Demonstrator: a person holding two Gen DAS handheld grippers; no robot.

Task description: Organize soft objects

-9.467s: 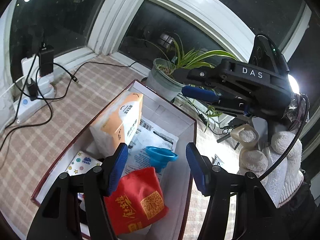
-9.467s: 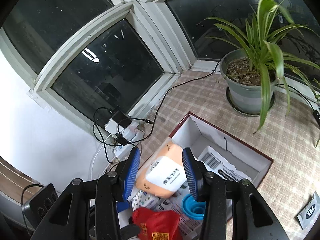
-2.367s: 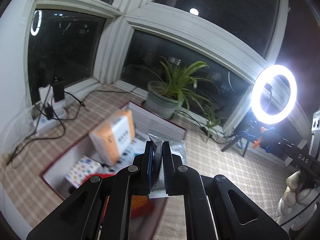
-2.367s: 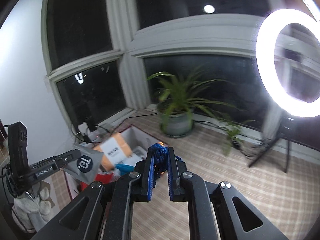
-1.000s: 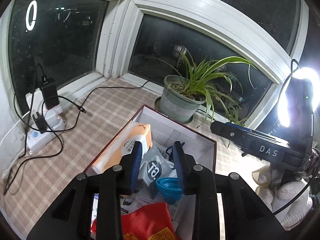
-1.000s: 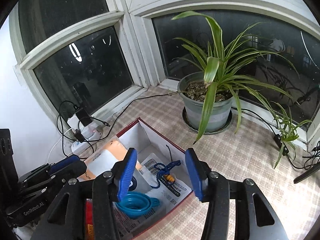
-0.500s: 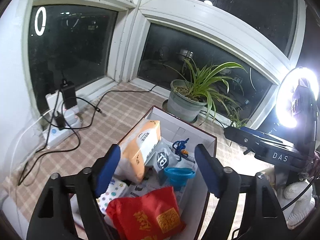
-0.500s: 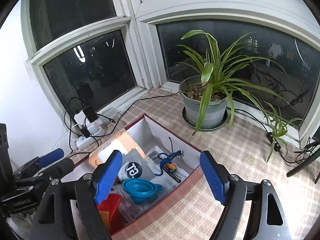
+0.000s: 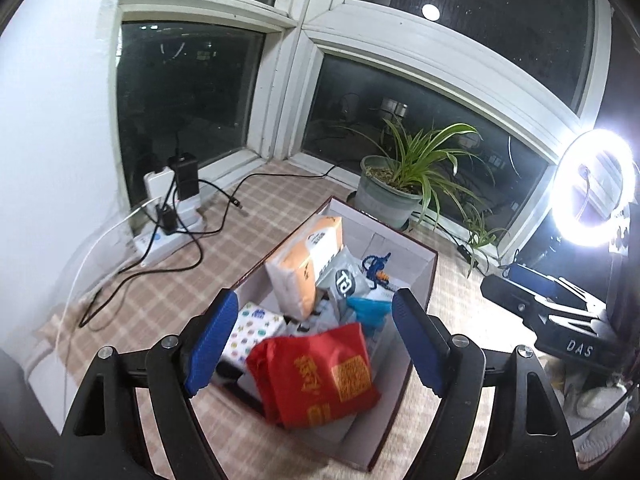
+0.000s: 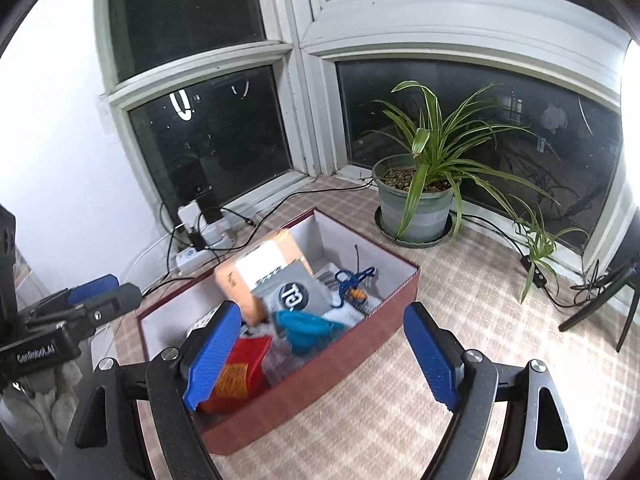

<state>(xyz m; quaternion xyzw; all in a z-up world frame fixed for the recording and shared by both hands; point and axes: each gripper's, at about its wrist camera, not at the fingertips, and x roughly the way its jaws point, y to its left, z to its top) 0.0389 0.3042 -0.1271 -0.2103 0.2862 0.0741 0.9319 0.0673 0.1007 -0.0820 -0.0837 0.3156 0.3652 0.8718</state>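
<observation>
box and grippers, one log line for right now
box: packed | grey pouch: inside | left gripper: open, empty | right gripper: open, empty

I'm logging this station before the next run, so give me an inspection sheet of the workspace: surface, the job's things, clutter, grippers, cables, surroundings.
Surface: checked cloth covers the ledge.
Job's things: red box holds an orange tissue pack, grey pouch, blue cord, blue funnel, red bag, patterned packet.
Clutter: nothing seen outside the box.
Grippers: left gripper and right gripper open, holding nothing.
Cables: black leads run from a power strip; more by the window.
Surroundings: potted plant, dark windows, ring light.
</observation>
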